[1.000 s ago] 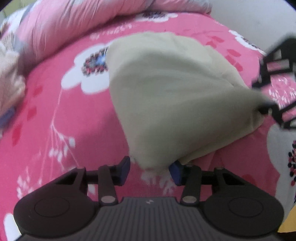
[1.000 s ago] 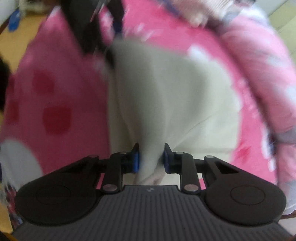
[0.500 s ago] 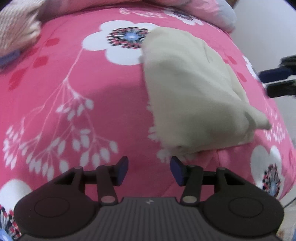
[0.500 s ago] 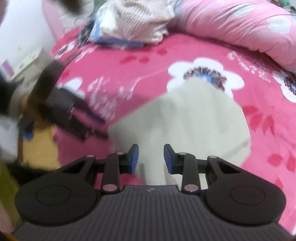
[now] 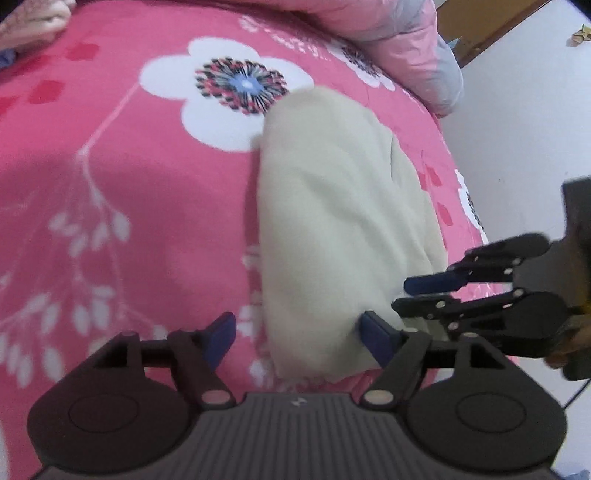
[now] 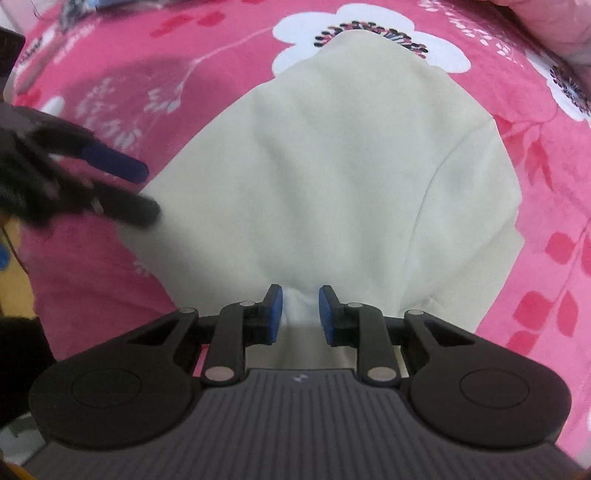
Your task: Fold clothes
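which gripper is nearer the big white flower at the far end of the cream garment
Neither clearly. Both the left gripper and right gripper sit open at the cream garment's near end, opposite the white flower.

Pink floral bedspread [image 5: 110,155], rolled pink quilt [image 5: 391,44], pale floor [image 5: 517,122]

You are in a home bedroom: a bed under a pink floral bedspread [image 5: 129,177], a pink quilt [image 5: 388,33] bunched behind.
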`<state>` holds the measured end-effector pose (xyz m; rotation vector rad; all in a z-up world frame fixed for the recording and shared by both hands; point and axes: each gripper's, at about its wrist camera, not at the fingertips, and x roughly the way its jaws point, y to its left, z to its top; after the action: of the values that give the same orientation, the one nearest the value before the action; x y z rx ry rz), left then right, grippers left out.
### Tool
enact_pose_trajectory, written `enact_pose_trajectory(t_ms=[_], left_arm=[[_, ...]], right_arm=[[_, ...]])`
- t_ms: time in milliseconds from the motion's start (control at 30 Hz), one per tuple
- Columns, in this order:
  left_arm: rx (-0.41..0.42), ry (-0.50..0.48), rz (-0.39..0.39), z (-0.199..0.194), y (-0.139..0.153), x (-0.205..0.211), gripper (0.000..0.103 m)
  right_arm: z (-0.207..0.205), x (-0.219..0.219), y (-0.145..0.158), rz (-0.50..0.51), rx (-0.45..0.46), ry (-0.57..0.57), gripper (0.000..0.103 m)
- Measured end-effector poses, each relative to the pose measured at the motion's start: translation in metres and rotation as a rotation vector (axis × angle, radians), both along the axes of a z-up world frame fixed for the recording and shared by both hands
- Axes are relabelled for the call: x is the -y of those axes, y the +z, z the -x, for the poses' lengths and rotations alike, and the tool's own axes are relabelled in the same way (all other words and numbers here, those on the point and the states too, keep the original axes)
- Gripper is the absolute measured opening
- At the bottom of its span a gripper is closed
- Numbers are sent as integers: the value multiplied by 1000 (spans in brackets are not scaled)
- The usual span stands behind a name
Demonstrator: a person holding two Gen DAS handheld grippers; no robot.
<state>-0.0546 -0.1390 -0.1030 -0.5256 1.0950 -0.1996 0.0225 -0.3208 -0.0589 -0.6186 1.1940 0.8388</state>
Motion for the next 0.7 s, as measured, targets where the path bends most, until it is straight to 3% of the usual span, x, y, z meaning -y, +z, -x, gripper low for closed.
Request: enact_pose_trajectory(t_ms=[67,200,400,500,633,700], left_arm=[[-13,-8,-7,-1,-7,3,75],[-40,-11,6,-2,-16,-1,75],[-28,-84,-54,-9,-20,6,75],[-18,-108,-69,-11,-20,9,76],[-18,-109,-65,-11,-21,8,76],[-11,-111,-70,-10,-21,8,77]], right_arm=[[-6,-17,7,67,25,35,20],[-19,-36,-6,47,48,26,21],[-38,-64,-26,16,83,13,19],[-37,-69,-19,64,90,17,19],[-45,-92,22,-10,152,-11,18],[-52,-110,21,-38,223,-18,18]])
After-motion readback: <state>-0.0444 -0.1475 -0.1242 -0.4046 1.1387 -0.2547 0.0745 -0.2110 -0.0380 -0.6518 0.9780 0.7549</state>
